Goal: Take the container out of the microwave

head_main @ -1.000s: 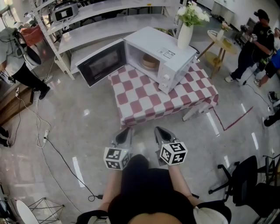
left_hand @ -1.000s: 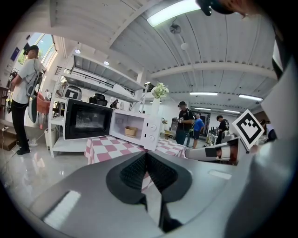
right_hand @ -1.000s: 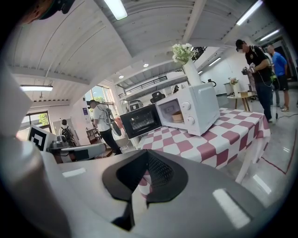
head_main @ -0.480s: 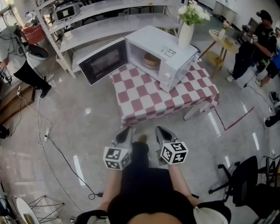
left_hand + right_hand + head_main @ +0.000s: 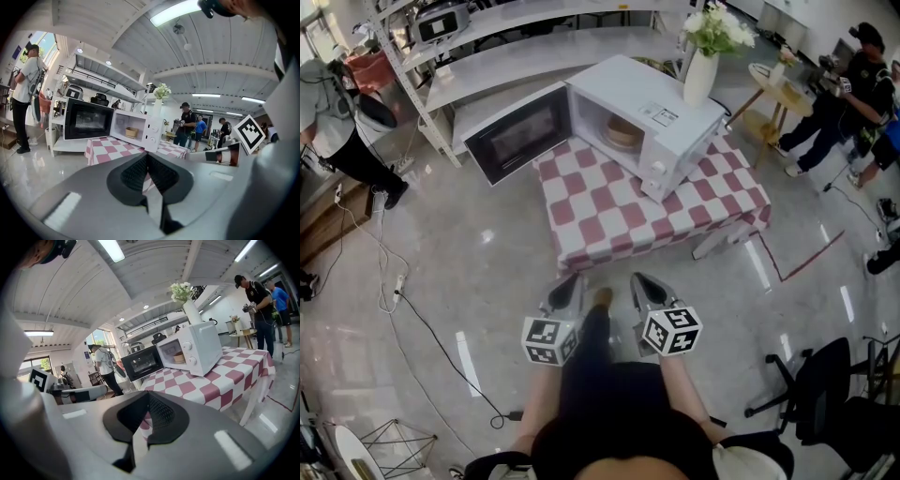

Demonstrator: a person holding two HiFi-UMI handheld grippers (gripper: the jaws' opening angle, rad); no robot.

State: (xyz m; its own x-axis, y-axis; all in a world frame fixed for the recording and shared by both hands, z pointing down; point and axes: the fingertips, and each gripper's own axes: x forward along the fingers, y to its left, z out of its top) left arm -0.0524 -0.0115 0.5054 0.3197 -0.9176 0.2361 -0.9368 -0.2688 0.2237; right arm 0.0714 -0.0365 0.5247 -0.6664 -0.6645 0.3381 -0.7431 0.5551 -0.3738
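A white microwave point(image 5: 661, 112) stands on a table under a red-and-white checked cloth point(image 5: 647, 206), its dark door point(image 5: 517, 138) swung open to the left. Inside sits a round tan container point(image 5: 623, 132), which also shows in the left gripper view point(image 5: 131, 132) and the right gripper view point(image 5: 178, 357). My left gripper point(image 5: 567, 292) and right gripper point(image 5: 645, 291) hang side by side over the floor, well short of the table. Both point toward the microwave. Each is shut with nothing between its pads, as seen at the left gripper point(image 5: 146, 157) and right gripper point(image 5: 148, 394).
A white vase of flowers point(image 5: 701, 66) stands on top of the microwave. Grey shelving point(image 5: 534, 56) runs behind the table. People stand at the left point(image 5: 333, 122) and right point(image 5: 853, 89), near a small round table point(image 5: 773, 89). A cable point(image 5: 422, 328) crosses the floor; an office chair point(image 5: 825, 384) sits at right.
A leg and shoe have stepped forward between the two grippers. Both grippers have held their place and stayed shut. The person at the left has shifted a little.
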